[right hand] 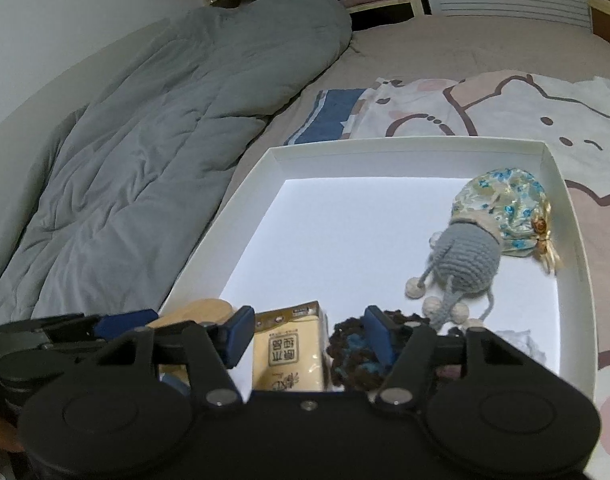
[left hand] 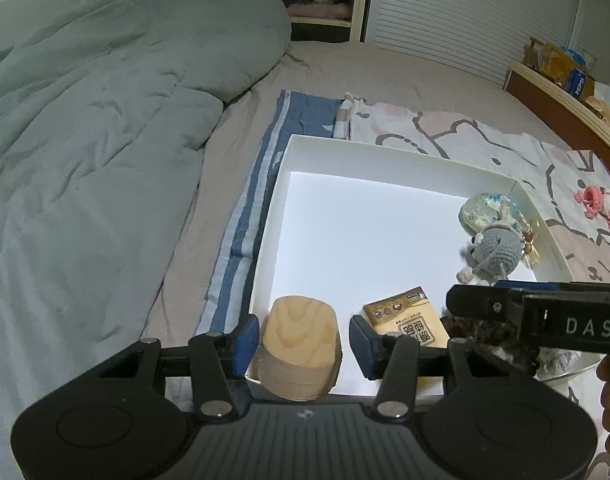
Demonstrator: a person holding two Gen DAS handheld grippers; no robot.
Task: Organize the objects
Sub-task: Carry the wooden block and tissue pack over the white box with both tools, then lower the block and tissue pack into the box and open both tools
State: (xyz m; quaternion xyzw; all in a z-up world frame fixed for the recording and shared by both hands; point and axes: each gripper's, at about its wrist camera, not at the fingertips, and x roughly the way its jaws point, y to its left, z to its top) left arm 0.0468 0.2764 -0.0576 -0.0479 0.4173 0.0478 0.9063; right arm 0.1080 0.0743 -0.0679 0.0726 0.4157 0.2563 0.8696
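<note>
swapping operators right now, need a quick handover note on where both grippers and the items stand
Left gripper: open, fingers either side of the wooden block in the white box's near left corner, not clamped.
Right gripper: open, over the tissue pack and dark yarn piece, holding nothing.
Already in the box: wooden block, tissue pack, yarn piece, grey crochet toy, floral pouch.
Left: pink crochet item lies outside on the bedsheet.

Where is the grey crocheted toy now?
The grey crocheted toy lies inside the white shallow box, on its right side, touching the floral fabric pouch behind it.
</note>
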